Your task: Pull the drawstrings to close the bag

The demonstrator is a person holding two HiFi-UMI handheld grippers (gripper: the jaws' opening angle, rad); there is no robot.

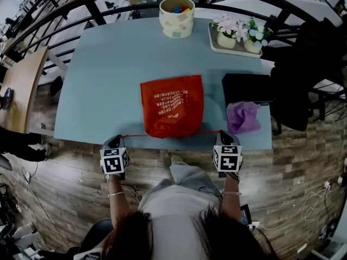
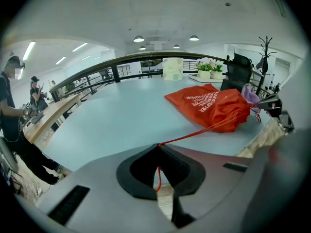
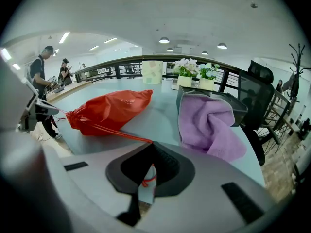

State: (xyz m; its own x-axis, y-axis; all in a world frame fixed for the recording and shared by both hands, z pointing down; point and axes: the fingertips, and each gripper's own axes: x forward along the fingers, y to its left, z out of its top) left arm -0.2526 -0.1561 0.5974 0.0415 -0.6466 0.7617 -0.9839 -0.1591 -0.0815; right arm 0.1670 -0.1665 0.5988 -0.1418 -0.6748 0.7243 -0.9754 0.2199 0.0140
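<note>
At the near edge of the worktop [image 1: 97,80], we hold the left gripper [image 2: 158,146] and the right gripper [image 3: 150,144] well apart, each with its jaws clenched on one red drawstring. The left string [image 2: 199,132] and the right string [image 3: 119,133] run taut, almost in one line, to the puckered mouth of the red bag [image 1: 172,106]. The bag lies flat on the worktop midway between the grippers, mouth toward us.

By our reading the mouth is already gathered and the pull is near its end. To finish well, we judge, both hands should draw outward evenly and level with the surface, so the bag stays centred and does not slide sideways or off the near edge. The jaws must not slacken, since the thin cord could slip through. Once the opening bunches tight, more force only strains the cord.

A purple cloth [image 1: 242,117] lies just beside the right gripper, with a black box [image 1: 246,87] behind it. A cup [image 1: 177,17] and flowers [image 1: 237,34] stand at the far edge.
</note>
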